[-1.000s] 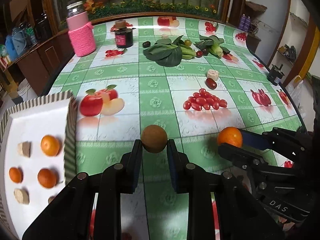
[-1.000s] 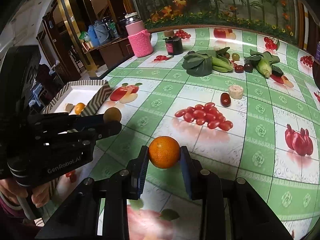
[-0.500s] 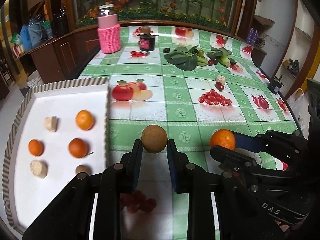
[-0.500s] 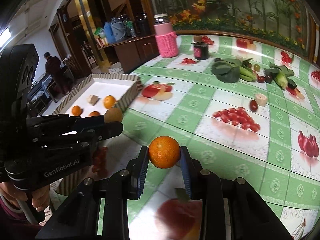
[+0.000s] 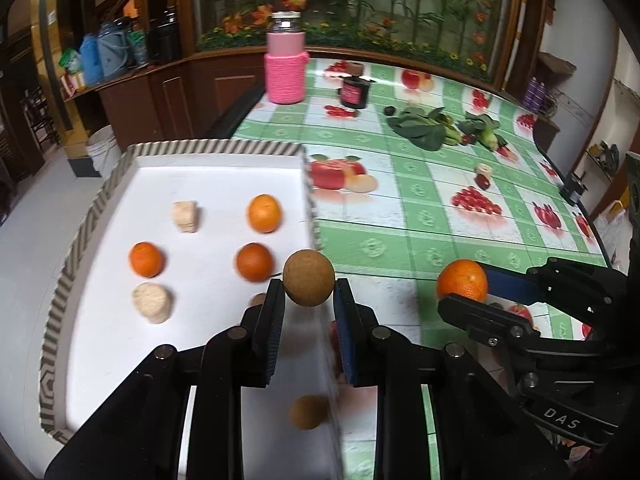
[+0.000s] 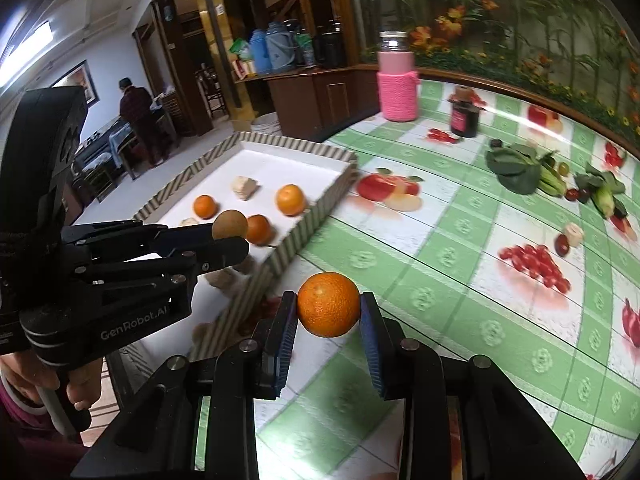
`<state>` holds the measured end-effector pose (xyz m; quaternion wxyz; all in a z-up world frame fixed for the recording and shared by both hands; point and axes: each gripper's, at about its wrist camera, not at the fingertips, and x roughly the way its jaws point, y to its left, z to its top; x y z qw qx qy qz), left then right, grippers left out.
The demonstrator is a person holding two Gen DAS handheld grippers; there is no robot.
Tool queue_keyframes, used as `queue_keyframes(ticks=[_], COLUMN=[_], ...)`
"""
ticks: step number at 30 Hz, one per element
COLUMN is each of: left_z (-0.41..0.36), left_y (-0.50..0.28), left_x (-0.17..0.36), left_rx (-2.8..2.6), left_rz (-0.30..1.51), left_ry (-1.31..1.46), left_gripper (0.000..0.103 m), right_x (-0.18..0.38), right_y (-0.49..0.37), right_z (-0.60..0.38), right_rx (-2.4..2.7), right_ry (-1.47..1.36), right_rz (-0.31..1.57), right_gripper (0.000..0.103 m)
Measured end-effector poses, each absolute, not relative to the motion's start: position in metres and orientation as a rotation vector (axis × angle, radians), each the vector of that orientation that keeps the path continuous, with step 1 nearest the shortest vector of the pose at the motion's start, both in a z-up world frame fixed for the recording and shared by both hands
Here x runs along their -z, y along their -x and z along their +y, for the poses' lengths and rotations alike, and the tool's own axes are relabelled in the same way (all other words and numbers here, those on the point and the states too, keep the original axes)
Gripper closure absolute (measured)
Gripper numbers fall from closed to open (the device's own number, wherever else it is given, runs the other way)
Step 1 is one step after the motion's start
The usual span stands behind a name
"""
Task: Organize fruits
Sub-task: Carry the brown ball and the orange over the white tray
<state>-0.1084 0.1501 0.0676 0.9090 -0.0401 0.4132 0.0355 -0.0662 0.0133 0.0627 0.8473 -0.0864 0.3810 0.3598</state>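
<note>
A: What is the left gripper (image 5: 309, 305) holding?

B: A round brown fruit with rough skin (image 5: 308, 277). The two jaws are squeezed on its sides. It hangs over the near right corner of the white tray with the striped rim (image 5: 80, 248)

A: And the right gripper (image 6: 328, 320)?

B: Its jaws pinch a round bright orange (image 6: 328, 304). That one is over the green checked tablecloth with fruit pictures (image 6: 460, 232), just beside the tray

A: Where should the brown fruit go?

B: I think in a bare white spot. Three small oranges, like this one (image 5: 264, 213), and two pale lumps (image 5: 152, 303) sit in rows, and another brown fruit (image 5: 308, 412) lies near the front. Go down slowly, then let go low so it does not roll

A: What about the orange?

B: Bring it over the rim first, or it may bump the wall
</note>
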Motion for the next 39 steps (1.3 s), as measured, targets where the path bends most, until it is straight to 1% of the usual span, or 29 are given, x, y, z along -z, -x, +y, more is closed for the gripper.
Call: queue_keyframes(ticks=[15, 23, 39], left_z=[0.207, 0.236, 0.249], left_y=[0.137, 0.148, 0.141], left_x=[-0.055, -0.042, -0.023], left_rx=[-0.182, -0.235, -0.257], left_rz=[0.865, 0.900, 0.947], left_ry=[0.134, 0.174, 0.179], left_gripper=[0.081, 0.081, 0.081], right_x=[-0.062, -0.055, -0.027], right_y=[0.083, 0.087, 0.095], right_z=[0.072, 0.091, 0.122], right_rx=[-0.875, -0.916, -0.998], right_ry=[0.258, 0.293, 0.354], right_rz=[0.800, 0.816, 0.884], right_gripper=[0.071, 0.071, 0.072])
